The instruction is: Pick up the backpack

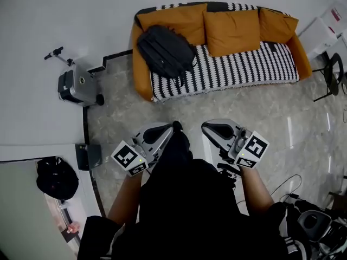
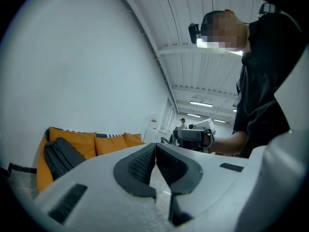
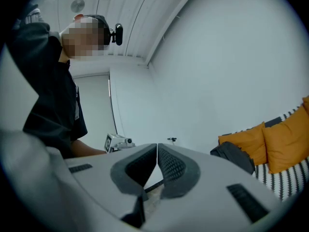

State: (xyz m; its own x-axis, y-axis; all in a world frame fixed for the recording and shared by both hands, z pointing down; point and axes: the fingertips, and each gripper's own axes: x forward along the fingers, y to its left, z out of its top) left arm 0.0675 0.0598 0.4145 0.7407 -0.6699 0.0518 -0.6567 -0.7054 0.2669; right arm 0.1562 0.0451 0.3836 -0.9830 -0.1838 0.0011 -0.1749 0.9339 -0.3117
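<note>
- Backpack [image 1: 165, 50], black, lies at the sofa's [image 1: 244, 64] left end as the head view shows it. It is slumped against the orange back cushion [image 1: 172, 19] and resting on the striped seat.
- Left gripper [image 2: 155, 149] is held level in front of the sofa, well apart from it, over the marbled floor [image 1: 271, 118]. Its jaws are clenched pad to pad with nothing between them.
- Right gripper [image 3: 157, 150] is just beside the left one, equally far from the sofa. Its jaws are also pressed together and empty.
- Both grippers point toward the sofa, and the backpack shows in each gripper view off to one side of the jaws.
- A silver suitcase [image 1: 76, 85] stands off the sofa's left end, apart from it, against the white wall.
</note>
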